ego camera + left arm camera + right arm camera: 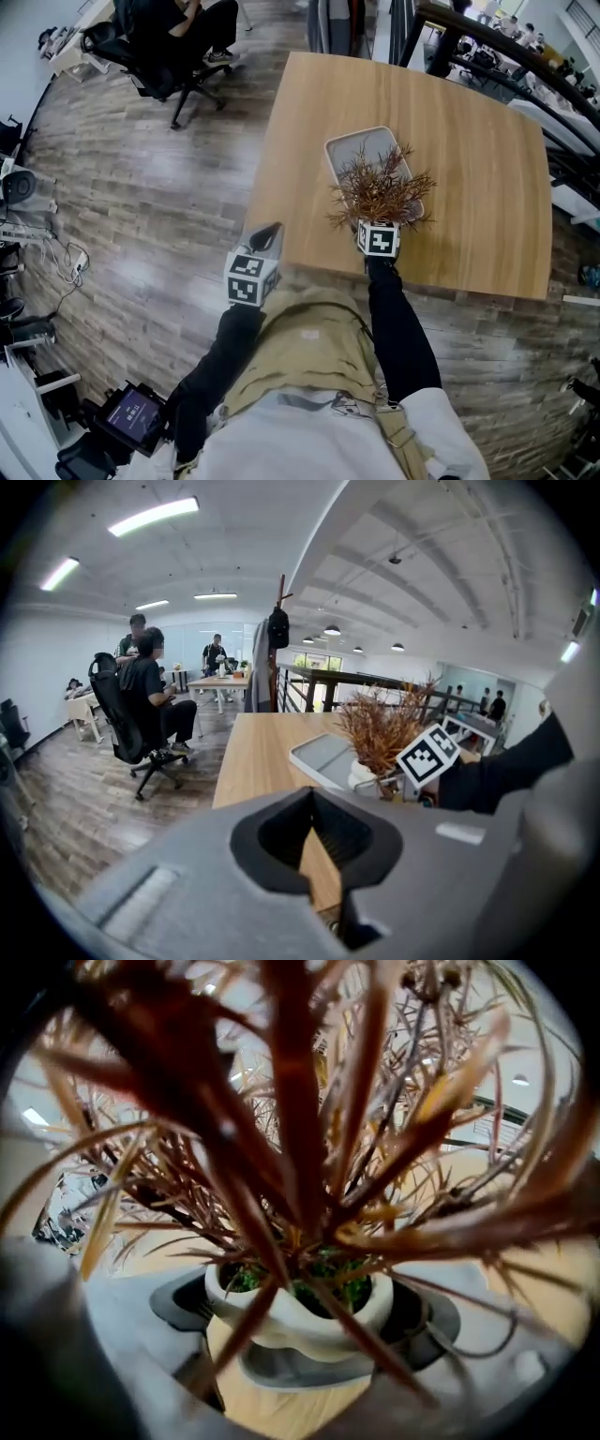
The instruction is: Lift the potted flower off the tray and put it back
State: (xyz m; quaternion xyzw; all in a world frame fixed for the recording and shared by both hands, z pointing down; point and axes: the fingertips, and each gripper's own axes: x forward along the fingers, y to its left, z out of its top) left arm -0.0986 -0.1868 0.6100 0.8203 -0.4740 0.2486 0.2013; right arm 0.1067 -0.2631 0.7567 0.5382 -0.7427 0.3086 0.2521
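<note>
Right gripper view tells it: the right gripper [305,1335] has its jaws clamped round the white pot of the potted flower [267,1321], at the near end of the tray [361,150], by the worktop [469,169] near edge. Left gripper [270,234] hangs off the near-left corner, jaws together, empty.

Black sleeves [401,328], tan vest [314,342], black-and-white marker cubes [251,277] [379,240] on grey hand-held grippers [270,232] [305,1368].

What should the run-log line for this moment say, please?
right gripper: shut on potted flower | left gripper: shut, empty | potted flower: at tray near end | lifted: cannot tell
</note>
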